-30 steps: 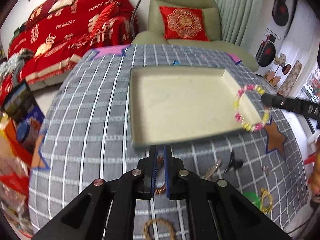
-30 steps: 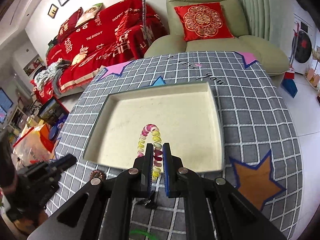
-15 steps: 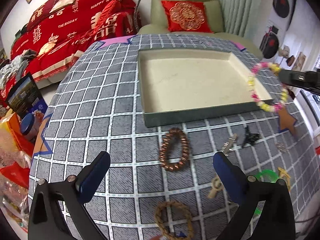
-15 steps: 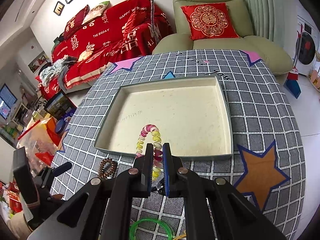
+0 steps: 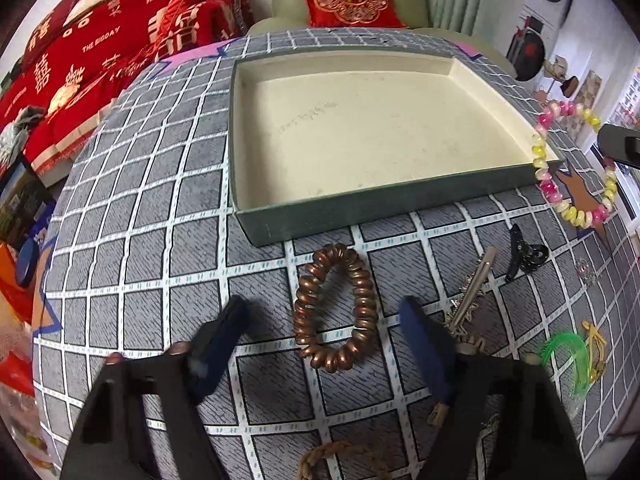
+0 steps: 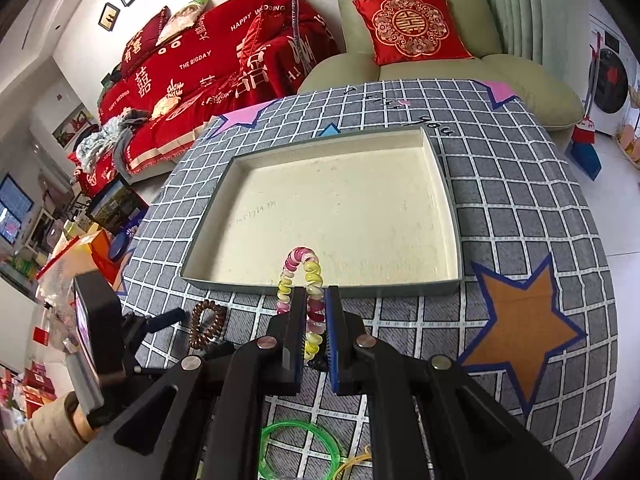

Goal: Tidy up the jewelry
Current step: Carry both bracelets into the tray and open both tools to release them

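A shallow cream-lined tray (image 5: 400,200) with a dark green wall sits on the grey checked tablecloth; it also shows in the right wrist view (image 6: 320,288). My left gripper (image 5: 324,312) is open, its fingers either side of a brown coil bracelet (image 5: 336,304), low over the cloth. My right gripper (image 6: 314,308) is shut on a pink and yellow coil bracelet (image 6: 298,268), held above the tray's near edge. That bracelet (image 5: 576,160) hangs at the right of the left wrist view.
On the cloth near the tray lie a silver hair clip (image 5: 476,280), a black claw clip (image 5: 524,256), a green bangle (image 5: 568,356), a yellow piece (image 5: 596,344) and a braided ring (image 5: 336,456). Sofa and armchair stand beyond the table.
My left gripper opened wide, then came down over the brown coil bracelet with its fingers closer around it. My right gripper drew back slightly with the pink and yellow bracelet.
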Demonstrator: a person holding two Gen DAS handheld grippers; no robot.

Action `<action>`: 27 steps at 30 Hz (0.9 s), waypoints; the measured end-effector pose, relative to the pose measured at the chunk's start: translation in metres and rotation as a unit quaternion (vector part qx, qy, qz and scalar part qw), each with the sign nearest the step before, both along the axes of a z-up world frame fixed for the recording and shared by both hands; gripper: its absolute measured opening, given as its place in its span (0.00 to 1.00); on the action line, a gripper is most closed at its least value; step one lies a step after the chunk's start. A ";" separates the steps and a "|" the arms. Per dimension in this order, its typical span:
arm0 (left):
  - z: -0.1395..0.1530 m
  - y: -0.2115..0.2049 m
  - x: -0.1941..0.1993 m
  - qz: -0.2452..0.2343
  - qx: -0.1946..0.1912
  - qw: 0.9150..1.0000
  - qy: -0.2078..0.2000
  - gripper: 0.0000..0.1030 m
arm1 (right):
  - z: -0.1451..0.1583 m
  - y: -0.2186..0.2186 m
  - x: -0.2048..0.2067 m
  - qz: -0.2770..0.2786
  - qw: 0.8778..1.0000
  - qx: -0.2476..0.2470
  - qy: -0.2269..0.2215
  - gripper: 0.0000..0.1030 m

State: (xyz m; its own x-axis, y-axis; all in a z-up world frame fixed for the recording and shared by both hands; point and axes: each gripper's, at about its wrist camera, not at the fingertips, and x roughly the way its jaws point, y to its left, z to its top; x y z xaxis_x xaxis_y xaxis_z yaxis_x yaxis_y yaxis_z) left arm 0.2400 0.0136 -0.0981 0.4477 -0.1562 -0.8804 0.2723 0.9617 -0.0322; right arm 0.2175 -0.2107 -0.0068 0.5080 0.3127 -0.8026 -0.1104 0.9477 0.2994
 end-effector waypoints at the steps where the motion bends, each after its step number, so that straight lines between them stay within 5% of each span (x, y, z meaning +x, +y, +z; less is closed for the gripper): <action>1: 0.001 0.001 -0.001 -0.005 -0.001 1.000 -0.003 0.65 | 0.000 -0.001 0.000 0.000 1.000 0.000 0.000 0.10; 3: 0.003 0.000 -0.004 -0.015 -0.004 1.000 -0.008 0.42 | -0.001 -0.003 -0.001 -0.002 1.000 0.001 0.000 0.10; 6: 0.006 0.001 -0.009 -0.019 -0.014 1.000 -0.013 0.31 | -0.002 -0.005 -0.002 -0.006 1.000 0.003 0.001 0.10; 11: 0.021 0.002 -0.021 -0.013 -0.048 0.999 -0.019 0.31 | 0.000 -0.006 -0.003 -0.005 1.000 0.007 0.000 0.10; 20: 0.090 -0.006 -0.008 -0.009 -0.102 0.993 -0.058 0.31 | 0.010 -0.012 0.011 -0.012 0.999 0.028 -0.010 0.10; 27: 0.104 -0.033 0.043 -0.001 -0.085 0.993 -0.085 0.32 | 0.007 -0.013 0.051 -0.024 0.999 0.044 -0.007 0.10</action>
State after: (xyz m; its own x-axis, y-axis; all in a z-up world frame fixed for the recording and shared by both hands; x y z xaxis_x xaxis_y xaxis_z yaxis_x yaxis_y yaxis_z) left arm 0.2831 -0.0194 0.0062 0.5873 -0.2965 -0.7531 0.2895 0.9459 -0.1467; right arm 0.2688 -0.2237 0.0005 0.5353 0.3566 -0.7657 -0.0710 0.9223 0.3798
